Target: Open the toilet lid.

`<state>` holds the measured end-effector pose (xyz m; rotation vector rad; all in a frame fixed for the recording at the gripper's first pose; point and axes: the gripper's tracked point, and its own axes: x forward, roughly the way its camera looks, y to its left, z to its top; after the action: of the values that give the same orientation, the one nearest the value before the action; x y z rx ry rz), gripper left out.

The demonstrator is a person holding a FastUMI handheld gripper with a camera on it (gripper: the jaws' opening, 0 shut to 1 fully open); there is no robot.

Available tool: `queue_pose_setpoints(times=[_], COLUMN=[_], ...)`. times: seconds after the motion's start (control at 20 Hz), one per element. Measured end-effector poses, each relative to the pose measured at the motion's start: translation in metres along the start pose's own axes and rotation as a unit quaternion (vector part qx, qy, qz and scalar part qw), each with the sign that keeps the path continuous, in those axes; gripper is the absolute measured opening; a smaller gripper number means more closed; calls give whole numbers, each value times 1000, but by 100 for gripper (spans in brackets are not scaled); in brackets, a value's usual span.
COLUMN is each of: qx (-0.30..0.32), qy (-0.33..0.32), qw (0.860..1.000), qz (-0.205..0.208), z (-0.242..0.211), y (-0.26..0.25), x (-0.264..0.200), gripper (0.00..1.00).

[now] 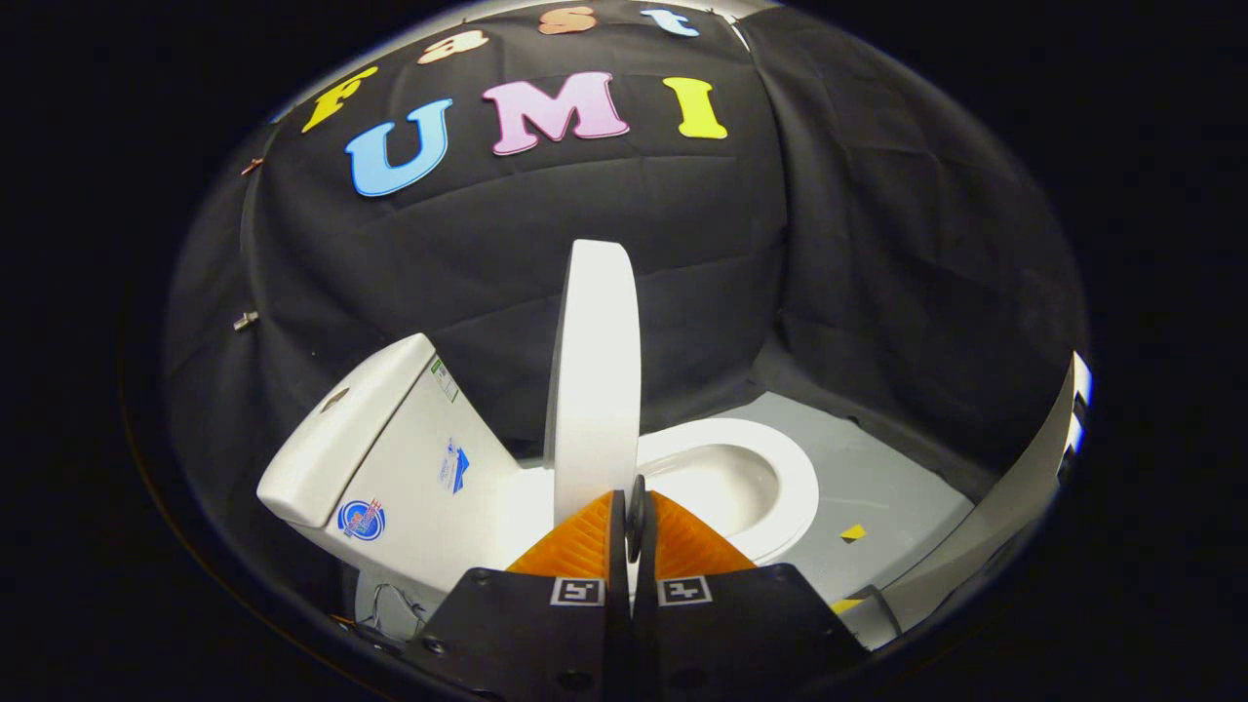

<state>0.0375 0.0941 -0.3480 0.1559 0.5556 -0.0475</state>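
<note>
Grey floor (pixel 877 458) under the toilet (pixel 429 487), yellow tape mark (pixel 853 532) beside it.

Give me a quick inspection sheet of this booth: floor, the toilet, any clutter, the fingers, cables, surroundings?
Surface: grey floor, bare beside the bowl.
Job's things: toilet lid raised upright, just ahead of the fingers; seat down over the open bowl; tank behind the lid.
Clutter: small yellow-black tape marks on the floor.
Gripper: gripper with fingers closed together, nothing visibly between them.
Cables: thin wires below the tank.
Surroundings: black cloth wall.
</note>
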Motion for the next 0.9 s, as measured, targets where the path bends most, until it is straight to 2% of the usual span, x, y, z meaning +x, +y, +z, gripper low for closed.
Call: queue_pose_setpoints(times=[0.45, 0.9], qx=[-64, -130], qy=[-43, -78], qw=[997, 988], qz=[-16, -4], z=[5, -3], y=[51, 110], x=[-14, -22], gripper=[5, 5])
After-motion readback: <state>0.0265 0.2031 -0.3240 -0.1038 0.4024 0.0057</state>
